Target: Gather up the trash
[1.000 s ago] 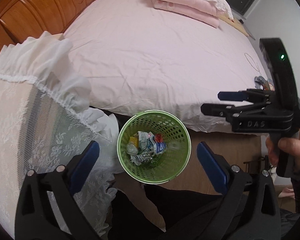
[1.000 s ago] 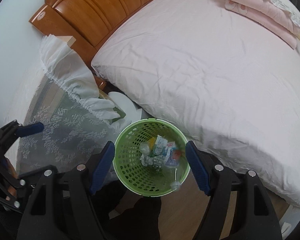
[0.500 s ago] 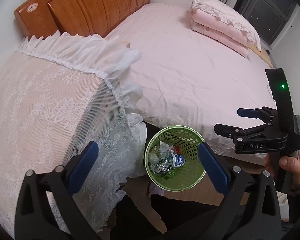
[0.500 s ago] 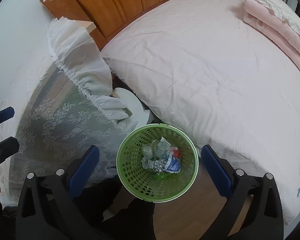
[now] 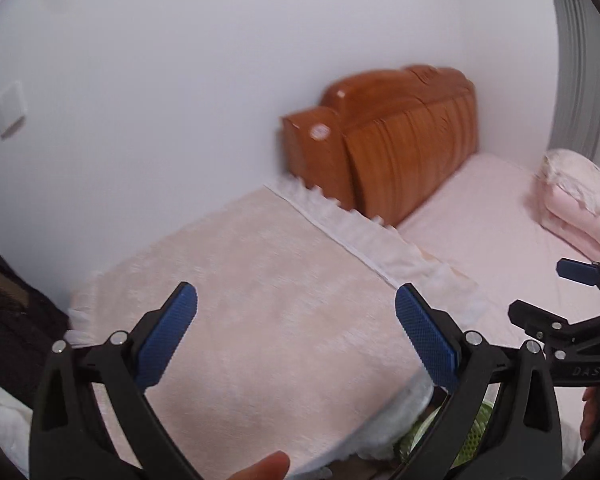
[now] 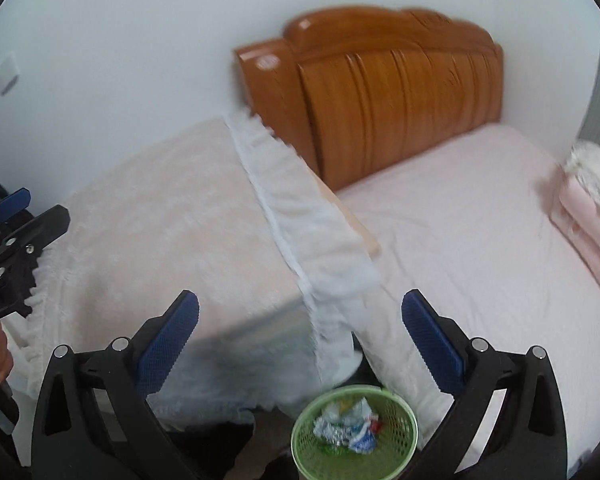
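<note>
So the trash looks basically collected. The green basket point(image 6: 354, 436) sits on the floor at about 6 o'clock in the right wrist view, tucked between the lace-covered table point(image 6: 160, 216) and the pink bed point(image 6: 460, 220), with crumpled wrappers point(image 6: 346, 424) piled inside it. In the left wrist view only a sliver of it peeks out around 5 o'clock, behind the gripper's own frame.

My guess is the step in hand is just scanning for anything left over. To do that well, I'd sweep slowly (both views are pretty blurry, so small scraps would be easy to miss) and check the tabletop and the bed surface before calling it done. From what's visible, neither has any litter on it, though the blur makes that hard to swear to.

Pose-wise: the left gripper point(image 5: 296, 338) is held level over the table, pointing toward the wooden headboard point(image 5: 400, 140) at roughly 1 o'clock, with its blue pads spread wide and nothing between them. The right gripper point(image 6: 300, 342) is tilted a bit lower, also pointing at the headboard at 12 o'clock, fingers spread wide and empty too. Each one shows in the other's view, off at 3 and 9 o'clock.
</note>
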The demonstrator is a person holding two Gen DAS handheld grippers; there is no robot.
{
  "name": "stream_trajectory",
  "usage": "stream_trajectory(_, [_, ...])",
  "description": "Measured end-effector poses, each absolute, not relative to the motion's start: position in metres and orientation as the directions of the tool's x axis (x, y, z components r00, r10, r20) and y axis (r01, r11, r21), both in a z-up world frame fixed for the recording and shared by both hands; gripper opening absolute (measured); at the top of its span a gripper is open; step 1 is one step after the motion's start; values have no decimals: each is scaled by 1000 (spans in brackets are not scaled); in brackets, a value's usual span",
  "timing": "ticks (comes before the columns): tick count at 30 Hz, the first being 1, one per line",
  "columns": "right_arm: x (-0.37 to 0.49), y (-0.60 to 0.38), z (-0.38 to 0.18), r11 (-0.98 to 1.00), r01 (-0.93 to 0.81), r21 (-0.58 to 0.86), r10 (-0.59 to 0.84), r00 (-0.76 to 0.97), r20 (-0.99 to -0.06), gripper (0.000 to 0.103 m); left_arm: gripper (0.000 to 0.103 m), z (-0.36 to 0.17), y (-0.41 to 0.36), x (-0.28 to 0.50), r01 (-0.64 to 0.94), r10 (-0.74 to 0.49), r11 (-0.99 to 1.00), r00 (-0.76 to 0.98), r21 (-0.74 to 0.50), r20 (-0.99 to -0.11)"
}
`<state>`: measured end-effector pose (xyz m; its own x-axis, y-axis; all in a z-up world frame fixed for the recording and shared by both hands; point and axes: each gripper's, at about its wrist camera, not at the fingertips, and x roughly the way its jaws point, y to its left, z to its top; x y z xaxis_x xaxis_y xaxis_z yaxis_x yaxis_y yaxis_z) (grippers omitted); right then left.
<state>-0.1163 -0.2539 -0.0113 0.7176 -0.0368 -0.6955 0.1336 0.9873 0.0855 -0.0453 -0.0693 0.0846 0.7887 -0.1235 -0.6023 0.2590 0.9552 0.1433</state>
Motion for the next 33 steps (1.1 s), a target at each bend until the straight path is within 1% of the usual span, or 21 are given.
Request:
stream_trajectory(1, [-110, -244, 2, 991, 113, 74, -34, 737, -675, 101, 95, 100, -55, -41, 205, -88, 969, 812, 141, -577])
stream_trajectory(2, [-99, -228, 30, 995, 77, 62, -20, 773, -634, 101, 95, 114, -42, -37, 164, -65, 978, 827, 129, -559])
stream_trajectory(4, [-91, -209, 63, 997, 10, 70, 32, 816, -577, 101, 95, 140, -15, -32, 74, -18, 993, 853, 87, -521])
stream_trajectory(7, [-87, -189, 100, 994, -74, 78, 103, 858, -502, 101, 95, 169, 19, -31, -54, 72, 997, 886, 53, -458])
stream_trajectory(8, [-88, -177, 118, 990, -114, 77, 137, 875, -464, 101, 95, 175, 28, -32, -88, 101, 995, 890, 49, -445])
stream_trajectory(11, [-85, -153, 138, 985, -162, 65, 174, 892, -417, 101, 95, 183, 49, -32, -146, 145, 989, 888, 32, -437])
stream_trajectory(14, [-78, -132, 146, 979, -199, 50, 202, 889, -412, 101, 95, 182, 63, -35, -182, 170, 983, 881, 16, -442])
stream_trajectory(18, [-68, -110, 147, 971, -237, 35, 227, 867, -443, 101, 95, 177, 74, -32, -181, 158, 983, 871, -5, -465])
stream_trajectory(22, [-72, -94, 152, 968, -248, 23, 231, 860, -456, 101, 95, 172, 73, -26, -177, 158, 984, 867, 4, -473])
stream_trajectory(27, [-71, -83, 142, 970, -244, 5, 219, 859, -462, 101, 95, 170, 69, -23, -154, 136, 988, 868, 2, -477])
stream_trajectory(33, [-67, -88, 136, 973, -231, 17, 211, 854, -476, 101, 95, 166, 65, -18, -130, 115, 992, 865, 3, -489])
